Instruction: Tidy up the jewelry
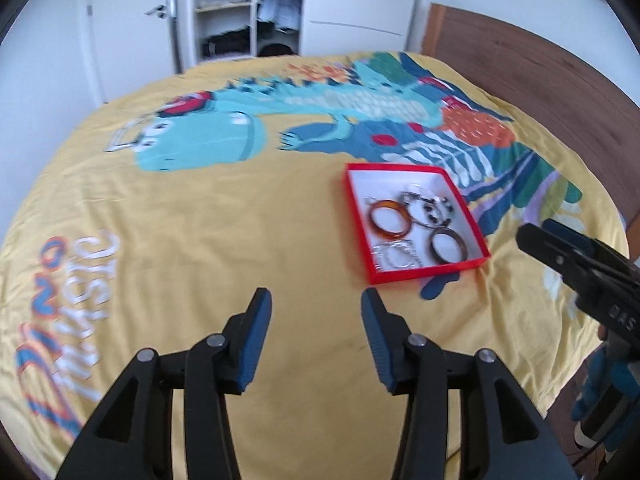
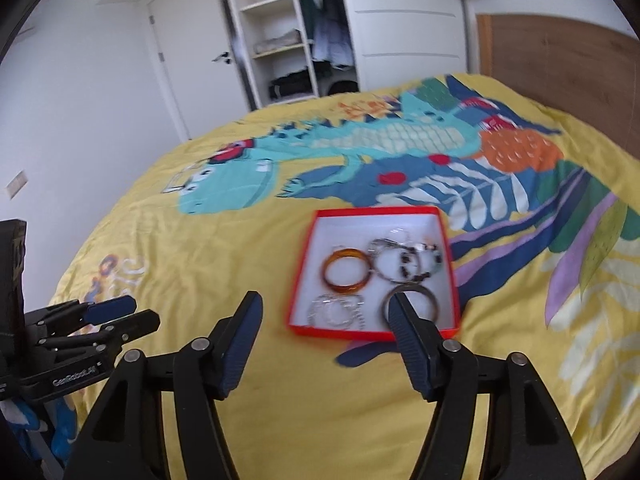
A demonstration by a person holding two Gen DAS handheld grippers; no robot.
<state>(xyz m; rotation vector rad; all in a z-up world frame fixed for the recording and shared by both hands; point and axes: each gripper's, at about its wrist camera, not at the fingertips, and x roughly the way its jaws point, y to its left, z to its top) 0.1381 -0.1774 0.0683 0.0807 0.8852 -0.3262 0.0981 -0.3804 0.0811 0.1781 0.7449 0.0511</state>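
A red box (image 1: 432,274) (image 2: 340,332) with a white floor lies on the yellow bedspread. In it are an amber bangle (image 1: 370,220) (image 2: 347,255), a dark brown bangle (image 1: 464,248) (image 2: 434,300), silver bracelets (image 1: 396,258) (image 2: 336,310) and a beaded piece (image 1: 434,210) (image 2: 404,262). My left gripper (image 1: 315,294) (image 2: 142,310) hangs open over bare bedspread, to the left of the box and nearer than it, with nothing between its fingers. My right gripper (image 2: 325,298) (image 1: 538,230) is open and empty above the box's near edge. Its right finger covers part of the dark bangle.
The bedspread (image 1: 200,240) (image 2: 200,264) carries a dinosaur print and lettering. A wooden headboard (image 1: 520,64) (image 2: 560,60) stands at the right. An open wardrobe (image 1: 240,8) (image 2: 288,32) and a white door (image 2: 188,60) are beyond the bed. A blue-gloved hand (image 1: 612,380) holds the right gripper.
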